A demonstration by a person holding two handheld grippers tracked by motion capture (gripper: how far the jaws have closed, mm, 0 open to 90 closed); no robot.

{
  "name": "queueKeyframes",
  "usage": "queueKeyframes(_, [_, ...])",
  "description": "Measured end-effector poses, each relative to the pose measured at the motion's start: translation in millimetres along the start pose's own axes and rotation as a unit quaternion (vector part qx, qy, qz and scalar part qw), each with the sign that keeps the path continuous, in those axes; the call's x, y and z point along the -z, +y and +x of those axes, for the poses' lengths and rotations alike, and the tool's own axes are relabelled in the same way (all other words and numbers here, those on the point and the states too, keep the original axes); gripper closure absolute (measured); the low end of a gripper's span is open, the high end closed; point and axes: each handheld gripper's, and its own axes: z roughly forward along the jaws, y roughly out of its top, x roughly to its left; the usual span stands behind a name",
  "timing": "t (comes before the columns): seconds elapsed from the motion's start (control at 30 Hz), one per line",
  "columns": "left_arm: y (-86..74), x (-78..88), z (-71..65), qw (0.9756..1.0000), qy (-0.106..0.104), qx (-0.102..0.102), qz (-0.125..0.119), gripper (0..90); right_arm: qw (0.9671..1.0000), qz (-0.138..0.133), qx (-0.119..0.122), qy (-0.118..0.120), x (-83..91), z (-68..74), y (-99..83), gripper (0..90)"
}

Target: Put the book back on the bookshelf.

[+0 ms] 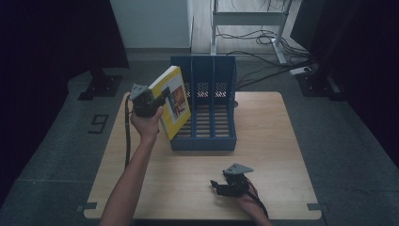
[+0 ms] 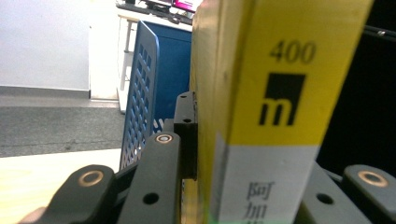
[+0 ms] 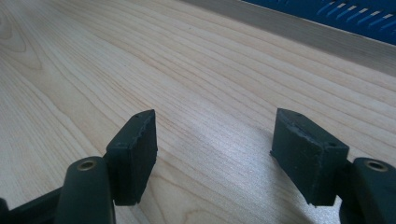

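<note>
A yellow book is held upright and tilted in the air at the left edge of the blue file rack, with my left gripper shut on it. In the left gripper view the book's yellow and white spine stands between the two black jaws, and the rack's blue wall rises just behind. My right gripper rests low over the wooden table near its front edge. It stands open with nothing between its pads, seen close above the wood grain.
The blue file rack has three slots and lies in the middle of the table toward the back. Cables and a white desk frame lie on the floor beyond. A dark stand sits left of the table.
</note>
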Motion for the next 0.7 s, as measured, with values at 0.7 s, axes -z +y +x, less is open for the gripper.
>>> queueKeyframes(0.7, [-5.8, -22.7, -5.7, 0.9996, 0.026, -0.006, 0.006, 75.4, 1.0000, 0.000, -0.003, 0.002, 0.3, -0.5, 0.0, 30.6])
